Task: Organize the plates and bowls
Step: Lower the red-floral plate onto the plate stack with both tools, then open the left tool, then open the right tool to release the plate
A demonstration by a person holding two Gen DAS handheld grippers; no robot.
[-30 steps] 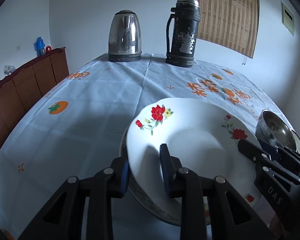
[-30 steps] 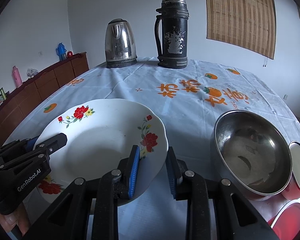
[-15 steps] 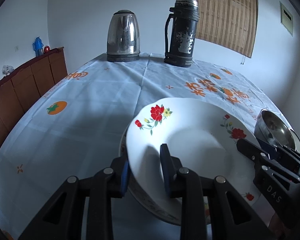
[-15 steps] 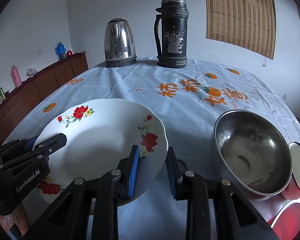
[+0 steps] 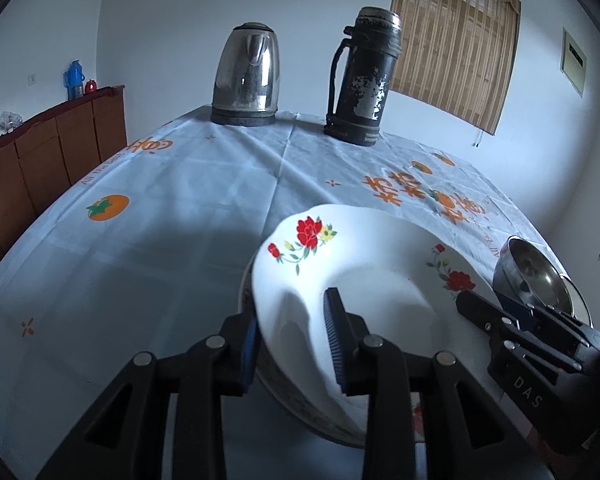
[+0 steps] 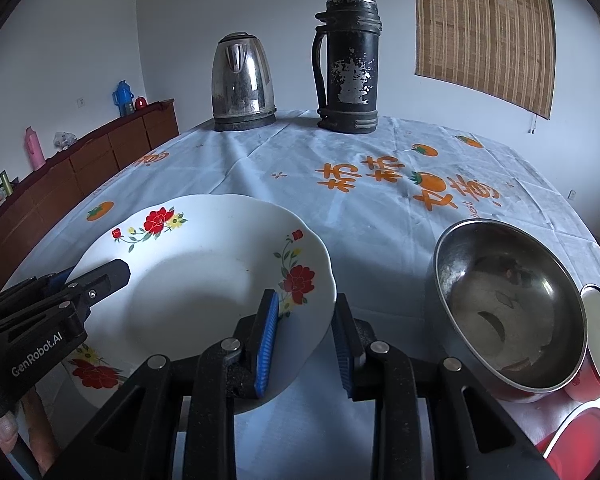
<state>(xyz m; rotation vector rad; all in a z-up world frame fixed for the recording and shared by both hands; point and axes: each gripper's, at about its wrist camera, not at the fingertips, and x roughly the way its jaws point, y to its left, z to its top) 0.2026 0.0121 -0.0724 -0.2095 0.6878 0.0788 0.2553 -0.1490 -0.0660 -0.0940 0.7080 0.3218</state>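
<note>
On my left, the left gripper [image 5: 292, 340] straddles the near-left rim of the floral plate [image 5: 372, 276]; its jaws are opening, with the rim between them and a sliver of gap at the inner pad. That plate sits on top of another patterned dish [image 5: 300, 408] on the counter [image 5: 172, 216], which is covered by a pale cloth printed with orange fruit. Moving right, my right gripper [image 6: 306, 340] has its jaws on either side of the plate's near-right rim; I cannot tell whether the pads actually press it. Further right stands a steel bowl [image 6: 508, 308], apart from the plate, with red containers [image 6: 580, 436] just beyond it. At the counter's far edge stand a kettle [image 6: 242, 82] and a black flask [image 6: 350, 60].
</note>
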